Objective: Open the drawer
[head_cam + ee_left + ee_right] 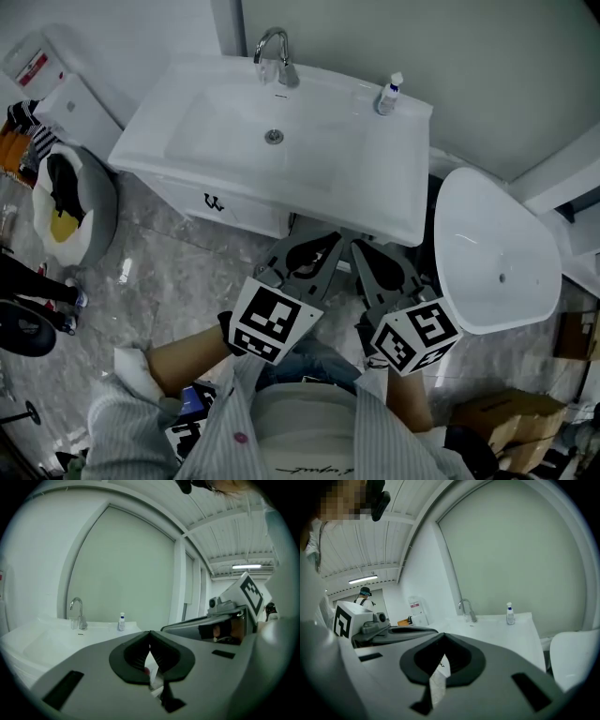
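The drawer (246,212) is the white front under the sink basin (309,164), with a small black handle (214,202); it looks closed. My left gripper (321,242) is held just below the basin's front edge, right of the handle and apart from it. Its jaws meet at the tip in the left gripper view (150,633), shut on nothing. My right gripper (362,251) hangs beside it, also shut and empty, as the right gripper view (443,638) shows. Both point toward the sink.
A faucet (277,56) and a small bottle (389,94) stand on the basin's back rim. A white oval tub (497,253) stands close at right. A white bin (73,202) sits at left, a cardboard box (511,417) at lower right. The floor is marble.
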Available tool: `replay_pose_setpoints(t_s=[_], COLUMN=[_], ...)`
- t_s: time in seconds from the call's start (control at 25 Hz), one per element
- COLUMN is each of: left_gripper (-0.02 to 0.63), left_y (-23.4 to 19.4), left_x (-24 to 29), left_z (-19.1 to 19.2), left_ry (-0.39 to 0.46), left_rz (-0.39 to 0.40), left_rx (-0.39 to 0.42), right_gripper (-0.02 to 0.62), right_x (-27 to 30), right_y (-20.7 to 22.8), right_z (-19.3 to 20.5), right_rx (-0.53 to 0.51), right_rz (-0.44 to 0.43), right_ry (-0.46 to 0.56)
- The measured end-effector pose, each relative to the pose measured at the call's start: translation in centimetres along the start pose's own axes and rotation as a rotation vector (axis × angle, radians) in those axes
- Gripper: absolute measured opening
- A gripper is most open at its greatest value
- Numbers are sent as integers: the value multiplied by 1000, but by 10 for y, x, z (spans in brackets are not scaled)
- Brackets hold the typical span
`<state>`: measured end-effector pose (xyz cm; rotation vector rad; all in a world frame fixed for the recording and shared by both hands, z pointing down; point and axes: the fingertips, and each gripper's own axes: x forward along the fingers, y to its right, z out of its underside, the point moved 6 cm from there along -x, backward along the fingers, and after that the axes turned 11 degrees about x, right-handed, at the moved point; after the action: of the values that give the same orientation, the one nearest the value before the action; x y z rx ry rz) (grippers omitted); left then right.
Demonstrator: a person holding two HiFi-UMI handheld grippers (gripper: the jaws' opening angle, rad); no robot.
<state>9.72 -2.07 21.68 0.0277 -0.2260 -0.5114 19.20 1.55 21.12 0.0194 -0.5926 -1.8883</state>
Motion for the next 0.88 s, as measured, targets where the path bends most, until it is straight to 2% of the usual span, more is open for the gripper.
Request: replay_pose_setpoints(t_s=[0.4,0.88], left_gripper=[17,17], left_y=[1,5], left_x=[-1,0], left_z=[9,15], left_ry=[-24,-30], left_rz=[26,70], left_rx=[-27,-23], right_gripper=[9,8], right_x=[1,-1], right_y=[0,9], right_z=[4,13], right_rx=[-3,14], right_rz=[9,36], right_ry=[-12,-23])
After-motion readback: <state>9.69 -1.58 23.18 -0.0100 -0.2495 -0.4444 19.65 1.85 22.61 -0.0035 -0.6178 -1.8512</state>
